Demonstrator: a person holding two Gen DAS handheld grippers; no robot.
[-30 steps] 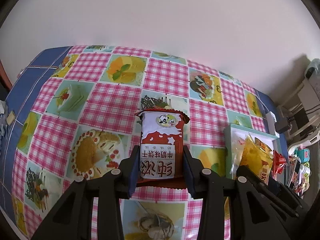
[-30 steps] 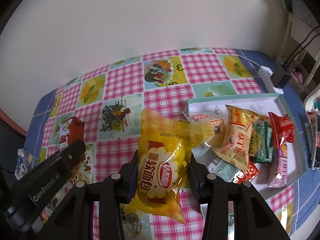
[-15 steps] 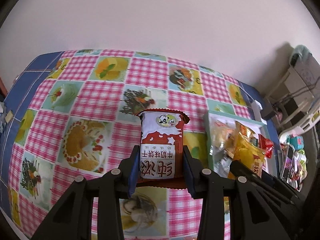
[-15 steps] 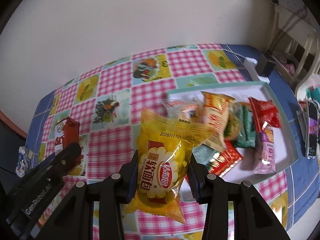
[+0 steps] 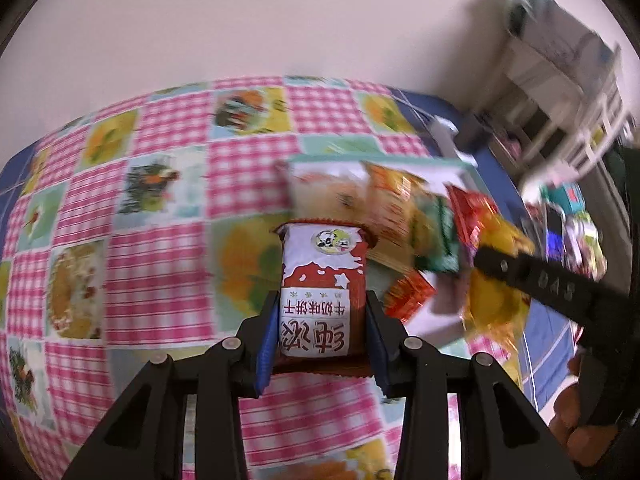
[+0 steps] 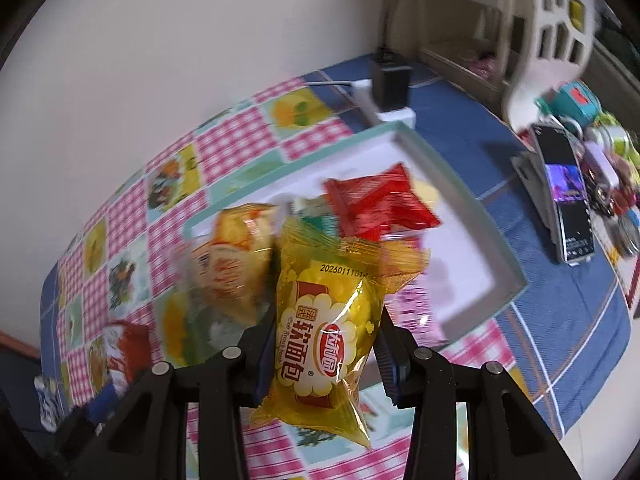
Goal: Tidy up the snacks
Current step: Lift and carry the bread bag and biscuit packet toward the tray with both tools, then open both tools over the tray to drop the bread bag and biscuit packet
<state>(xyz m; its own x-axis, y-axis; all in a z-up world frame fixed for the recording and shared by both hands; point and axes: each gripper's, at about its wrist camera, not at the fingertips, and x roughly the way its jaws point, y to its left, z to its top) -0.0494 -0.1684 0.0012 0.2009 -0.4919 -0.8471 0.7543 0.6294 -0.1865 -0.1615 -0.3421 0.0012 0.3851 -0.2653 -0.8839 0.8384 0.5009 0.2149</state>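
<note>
In the left wrist view, the left gripper is closed on a red and white biscuit packet, which stands upright between the jaws in the lower middle of the frame. One second ago only checked cloth lay behind this packet and the tray was at the right edge. Now the white tray with its heap of snacks is just behind the packet, right of centre. At the right edge the other gripper crosses the frame, carrying a yellow bag.

In the right wrist view, the right gripper is clamped on this yellow bread bag, in the lower middle. The tray was at the right before; now it fills the middle, directly behind the bag. I judge that both packets are close to being put with the others.

The table has a pink checked cloth with food pictures and a blue border. Behind is a plain pale wall. At the right of the frame there are a power strip, a white chair and a phone with a lit screen.
</note>
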